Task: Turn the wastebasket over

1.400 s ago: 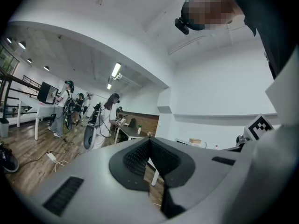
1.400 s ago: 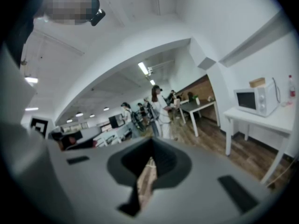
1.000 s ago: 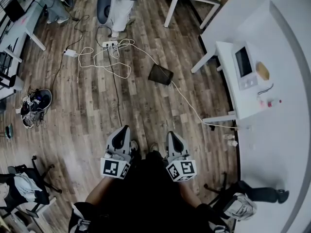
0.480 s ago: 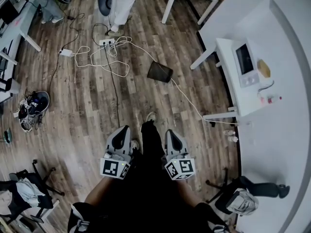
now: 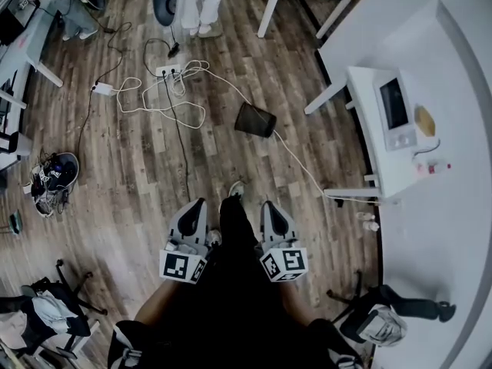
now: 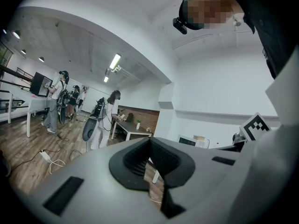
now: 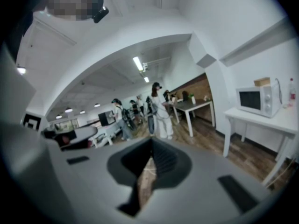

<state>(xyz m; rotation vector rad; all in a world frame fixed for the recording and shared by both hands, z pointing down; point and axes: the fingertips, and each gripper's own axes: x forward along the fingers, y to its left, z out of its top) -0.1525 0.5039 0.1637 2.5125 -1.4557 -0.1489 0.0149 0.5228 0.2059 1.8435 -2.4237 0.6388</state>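
Black mesh wastebasket (image 5: 254, 119) appears to lie on its side mid-floor (image 5: 154, 175), just beside a white cable (image 5: 296, 160) and well ahead of both grippers. Vs. a sec ago, the person's leg (image 5: 234, 210) has stepped fwd btwn the left gripper (image 5: 197, 204) and right gripper (image 5: 270, 204). Both pairs of tongs stay pressed together w/ nothing in them. That reads as approach only: basket untouched, prob. not yet within reach, and the turn-over itself is still to come.
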